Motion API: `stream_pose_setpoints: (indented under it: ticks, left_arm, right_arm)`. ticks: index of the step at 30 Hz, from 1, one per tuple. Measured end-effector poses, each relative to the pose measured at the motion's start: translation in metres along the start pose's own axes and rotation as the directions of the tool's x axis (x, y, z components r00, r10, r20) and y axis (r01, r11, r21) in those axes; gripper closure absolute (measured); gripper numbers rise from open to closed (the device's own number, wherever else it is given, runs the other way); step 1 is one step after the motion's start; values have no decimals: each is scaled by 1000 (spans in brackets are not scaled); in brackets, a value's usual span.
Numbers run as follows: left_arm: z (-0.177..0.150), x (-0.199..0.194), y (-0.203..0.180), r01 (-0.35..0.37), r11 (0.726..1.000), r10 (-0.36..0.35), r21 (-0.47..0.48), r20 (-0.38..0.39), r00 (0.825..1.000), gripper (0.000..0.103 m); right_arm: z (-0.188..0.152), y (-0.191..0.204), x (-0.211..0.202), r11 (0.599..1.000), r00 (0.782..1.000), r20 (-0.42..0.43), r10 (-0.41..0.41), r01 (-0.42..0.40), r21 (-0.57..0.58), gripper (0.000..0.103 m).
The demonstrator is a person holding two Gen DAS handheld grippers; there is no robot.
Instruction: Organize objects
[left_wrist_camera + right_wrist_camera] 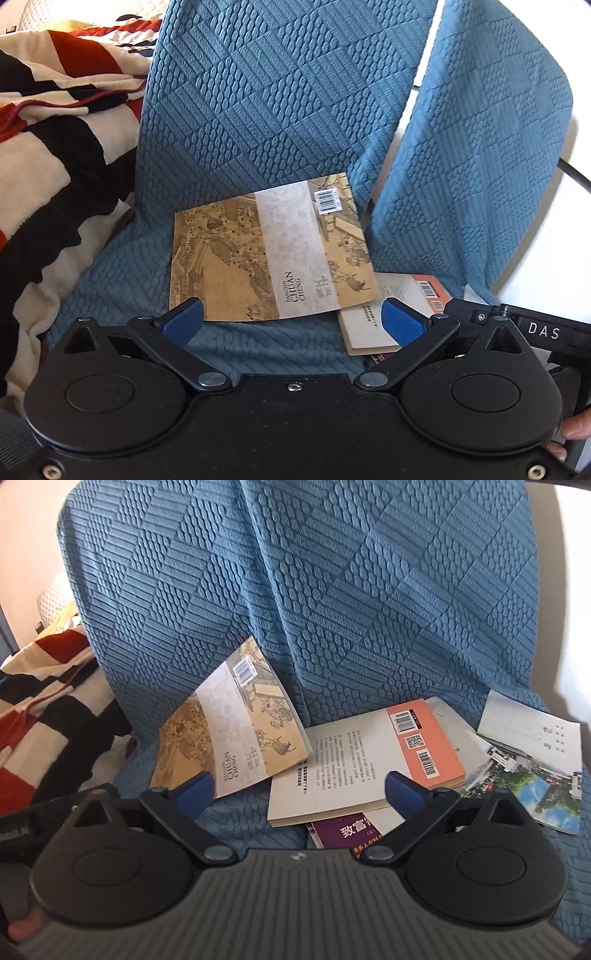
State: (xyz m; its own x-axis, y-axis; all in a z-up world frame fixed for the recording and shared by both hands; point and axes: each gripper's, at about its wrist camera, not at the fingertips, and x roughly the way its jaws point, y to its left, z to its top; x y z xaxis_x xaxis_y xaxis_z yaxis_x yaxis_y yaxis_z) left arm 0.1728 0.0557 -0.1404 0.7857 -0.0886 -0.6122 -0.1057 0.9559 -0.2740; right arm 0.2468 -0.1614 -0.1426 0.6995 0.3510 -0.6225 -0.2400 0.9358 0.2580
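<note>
A tan book with an old painted scene (269,254) (229,734) lies face down on the blue seat, leaning partly against the backrest. To its right lies a white and orange book (369,760) (399,306), on top of a purple book (347,832). Further right is a white booklet with a landscape photo (532,760). My left gripper (293,319) is open just short of the tan book's near edge, holding nothing. My right gripper (299,794) is open above the seat between the tan book and the white and orange book, also holding nothing.
The blue textured cover (258,92) (332,590) drapes the seat and backrest. A striped red, black and cream blanket (55,147) (44,709) is bunched at the left. The right gripper's black body (535,332) sits close at the left gripper's right.
</note>
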Motion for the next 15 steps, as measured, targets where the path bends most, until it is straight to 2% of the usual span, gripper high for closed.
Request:
stream_pose_setpoints:
  ticks: [4,7,15]
  left_arm:
    - [2,22,16,4,999,-4,-48,-9,1000,0]
    - [4,38,29,14,996,-17,-85,-37,999,0]
    - [14,71,43,14,995,-22,-98,-79,997,1]
  right_arm:
    - [4,0,29,999,999,-19,32,-32,-21,7]
    - [12,-4,52,995,995,-34,95,-95,3,7]
    - [34,0,97,987,986,-48,159,-158,11,7]
